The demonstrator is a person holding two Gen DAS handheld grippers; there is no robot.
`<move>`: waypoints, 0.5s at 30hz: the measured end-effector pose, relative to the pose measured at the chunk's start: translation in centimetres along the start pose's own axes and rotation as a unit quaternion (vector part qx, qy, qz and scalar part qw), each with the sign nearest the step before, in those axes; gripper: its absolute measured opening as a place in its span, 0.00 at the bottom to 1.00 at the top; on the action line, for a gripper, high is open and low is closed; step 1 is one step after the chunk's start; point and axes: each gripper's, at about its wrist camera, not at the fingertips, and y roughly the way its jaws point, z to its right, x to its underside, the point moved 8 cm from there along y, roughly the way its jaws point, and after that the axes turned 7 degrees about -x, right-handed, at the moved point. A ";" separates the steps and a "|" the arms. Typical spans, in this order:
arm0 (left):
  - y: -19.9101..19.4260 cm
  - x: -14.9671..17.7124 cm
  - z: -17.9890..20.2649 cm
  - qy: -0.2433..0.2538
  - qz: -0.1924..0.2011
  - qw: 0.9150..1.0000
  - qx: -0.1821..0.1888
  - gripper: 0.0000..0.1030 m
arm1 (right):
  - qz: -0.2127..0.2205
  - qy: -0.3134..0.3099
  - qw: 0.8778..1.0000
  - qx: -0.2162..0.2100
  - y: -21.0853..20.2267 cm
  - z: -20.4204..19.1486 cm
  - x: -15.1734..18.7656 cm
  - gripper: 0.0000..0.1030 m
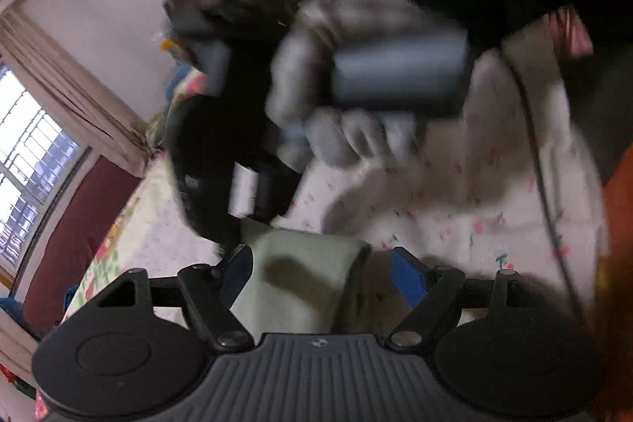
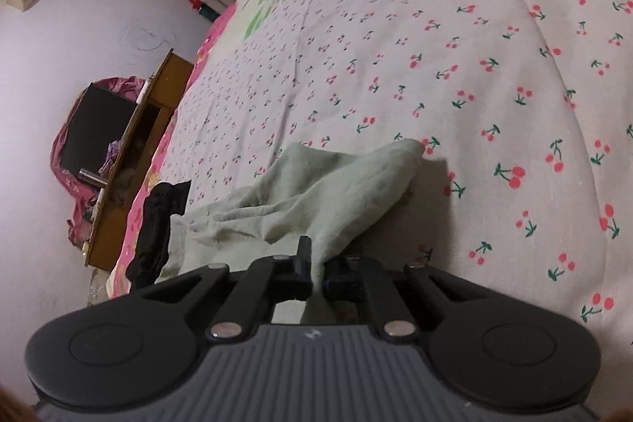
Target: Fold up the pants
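Folding has barely begun: the right gripper, jaws clamped on the rumpled green pants, lower centre; left gripper jaws apart.

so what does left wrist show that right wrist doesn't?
Only left wrist: the gloved hand holding the right gripper, blurred; the window and curtain; the left gripper open, its fingers either side of the pale green pants.

Only right wrist: the right gripper shut on pants fabric; a black garment at the bed edge; a wooden cabinet.

Both: the green pants and the cherry-print bedsheet.
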 end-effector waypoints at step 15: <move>-0.8 1.2 1.3 -0.112 -0.065 0.982 0.134 0.25 | 0.056 0.040 0.998 0.007 -0.8 3.1 -0.8 0.05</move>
